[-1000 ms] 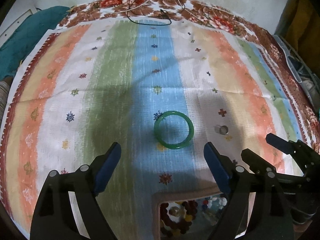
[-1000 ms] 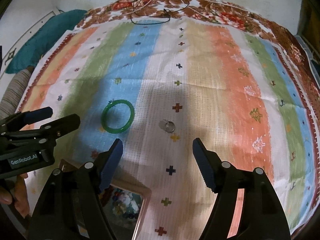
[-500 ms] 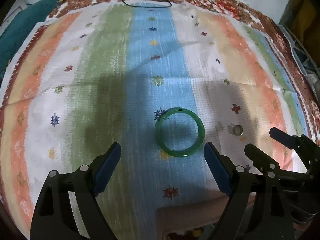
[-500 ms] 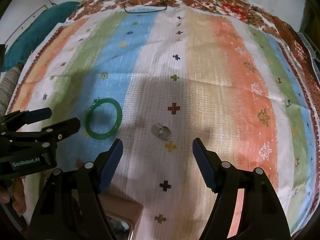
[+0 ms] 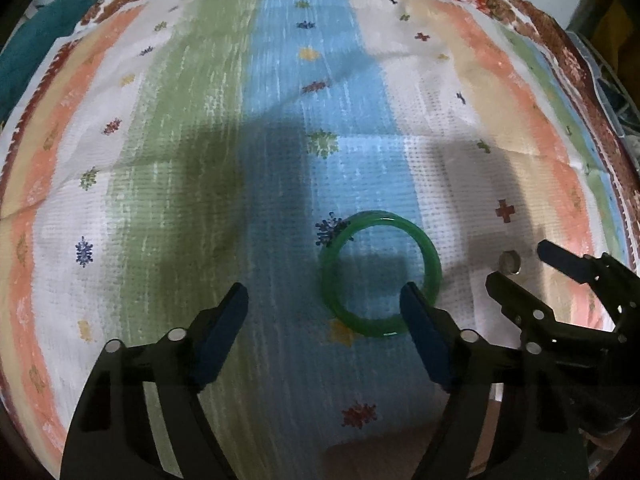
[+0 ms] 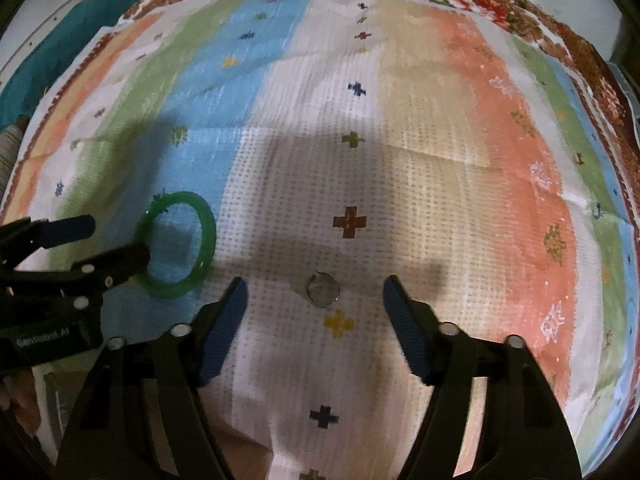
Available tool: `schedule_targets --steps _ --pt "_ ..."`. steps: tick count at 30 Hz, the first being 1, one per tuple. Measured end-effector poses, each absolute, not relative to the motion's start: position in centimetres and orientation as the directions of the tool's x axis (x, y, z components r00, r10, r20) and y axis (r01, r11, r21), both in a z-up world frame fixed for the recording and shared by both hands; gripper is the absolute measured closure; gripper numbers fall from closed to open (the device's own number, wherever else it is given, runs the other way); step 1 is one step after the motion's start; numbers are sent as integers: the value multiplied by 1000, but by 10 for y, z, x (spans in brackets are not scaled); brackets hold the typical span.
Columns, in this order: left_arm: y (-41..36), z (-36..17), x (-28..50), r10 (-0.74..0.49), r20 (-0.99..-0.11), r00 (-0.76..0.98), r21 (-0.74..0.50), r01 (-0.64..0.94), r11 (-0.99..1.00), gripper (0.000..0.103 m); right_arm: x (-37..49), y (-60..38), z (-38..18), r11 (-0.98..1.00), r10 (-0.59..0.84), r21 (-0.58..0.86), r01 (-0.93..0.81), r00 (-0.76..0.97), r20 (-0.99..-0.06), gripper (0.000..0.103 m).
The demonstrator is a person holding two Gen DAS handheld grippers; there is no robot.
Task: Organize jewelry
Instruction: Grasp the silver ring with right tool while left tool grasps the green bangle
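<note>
Both tongs wide, holding nothing.
Left tongs [image 5: 324, 300] over green glassy bangle [image 5: 382, 274] on striped woven cloth [image 5: 200, 120]; right tongs [image 6: 316, 294] straddle small silver ring [image 6: 322, 289] beside it.

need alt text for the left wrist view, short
The open left claw hovers over a striped cloth, one fingertip overlapping the rim of a green bangle lying flat on the blue stripe. To the right, the open right claw frames a small silver ring.
</note>
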State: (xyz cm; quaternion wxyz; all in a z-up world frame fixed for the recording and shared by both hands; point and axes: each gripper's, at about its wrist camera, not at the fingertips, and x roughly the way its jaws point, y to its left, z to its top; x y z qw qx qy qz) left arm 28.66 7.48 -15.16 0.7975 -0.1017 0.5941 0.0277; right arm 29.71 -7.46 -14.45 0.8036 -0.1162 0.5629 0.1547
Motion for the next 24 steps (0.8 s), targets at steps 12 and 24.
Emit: schedule_targets --steps 12,24 --pt "70 -166 292 -16 -962 271 -56 -140 989 89 305 -73 -153 918 132 4 -396 297 -946 84" --pt "73 -142 279 -25 -947 321 -83 -168 982 96 293 -75 -136 919 156 15 -394 328 -932 84"
